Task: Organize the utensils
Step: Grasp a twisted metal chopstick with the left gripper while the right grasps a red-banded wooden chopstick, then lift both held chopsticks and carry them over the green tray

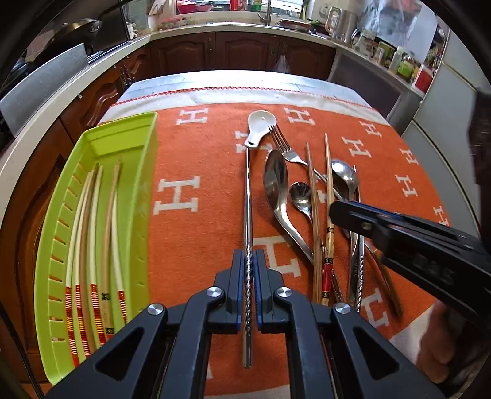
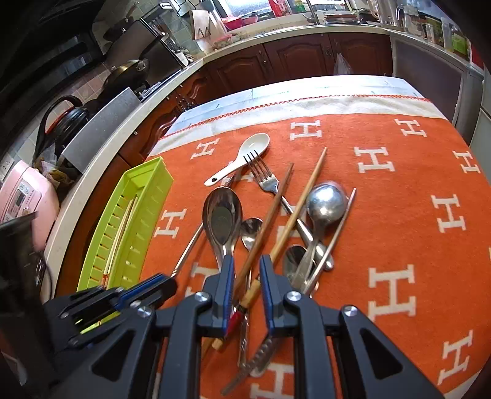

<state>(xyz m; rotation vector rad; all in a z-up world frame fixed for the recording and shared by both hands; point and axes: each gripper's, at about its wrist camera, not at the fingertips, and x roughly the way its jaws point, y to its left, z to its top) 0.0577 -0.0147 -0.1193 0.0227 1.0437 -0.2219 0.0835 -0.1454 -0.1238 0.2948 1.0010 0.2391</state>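
My left gripper [image 1: 248,261] is shut on a steel chopstick [image 1: 247,196] by its twisted handle; the stick points away over the orange cloth. A green slotted tray [image 1: 92,144] at the left holds several cream chopsticks [image 1: 92,221]. My right gripper [image 2: 247,270] is open, its jaws either side of two wooden chopsticks [image 2: 270,214] in a pile with a fork [image 2: 264,178], a large steel spoon [image 2: 222,214], smaller steel spoons [image 2: 325,202] and a white ceramic spoon [image 2: 242,153]. It also shows in the left wrist view [image 1: 337,211] over the pile.
The orange cloth with white H letters [image 2: 399,190] covers the table. Dark wooden cabinets [image 1: 245,52] and a cluttered white counter [image 1: 214,26] ring the far side. A pink appliance [image 2: 24,193] stands at the left counter. The tray also shows in the right wrist view [image 2: 144,184].
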